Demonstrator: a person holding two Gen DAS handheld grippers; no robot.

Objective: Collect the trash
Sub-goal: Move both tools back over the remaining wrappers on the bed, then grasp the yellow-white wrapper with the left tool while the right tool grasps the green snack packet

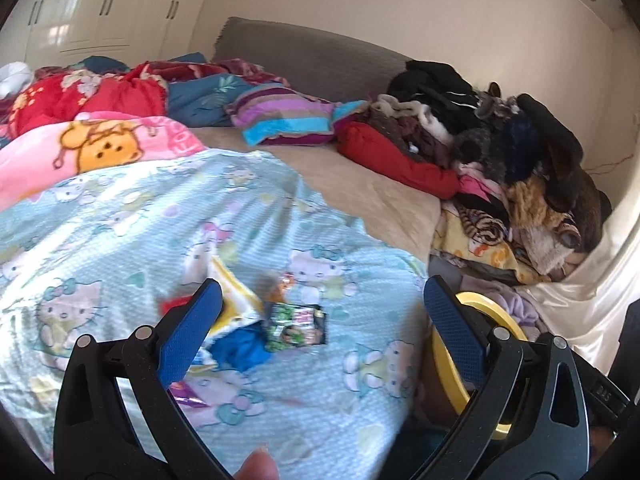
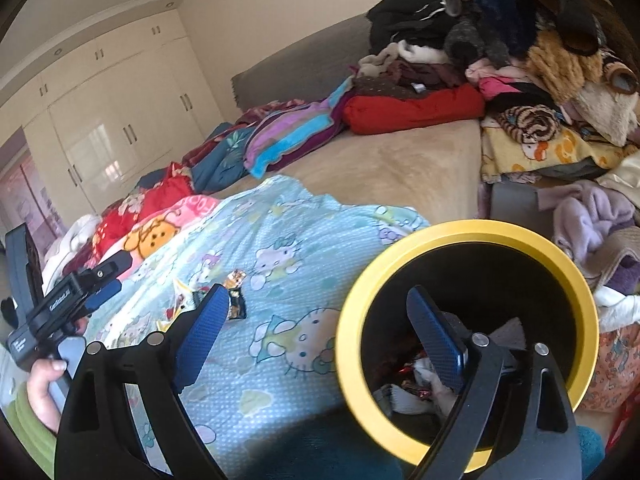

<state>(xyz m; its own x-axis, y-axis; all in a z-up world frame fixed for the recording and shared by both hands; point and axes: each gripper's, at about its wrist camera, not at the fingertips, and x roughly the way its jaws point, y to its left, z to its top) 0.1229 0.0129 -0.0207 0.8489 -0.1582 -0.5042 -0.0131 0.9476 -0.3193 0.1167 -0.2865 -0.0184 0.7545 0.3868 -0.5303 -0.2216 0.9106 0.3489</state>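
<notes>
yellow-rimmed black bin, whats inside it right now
Inside the yellow-rimmed black bin, crumpled white paper and shiny red wrapper scraps lie at the bottom. The open right gripper has one finger covering part of the pile, so anything beneath stays hidden.
</notes>
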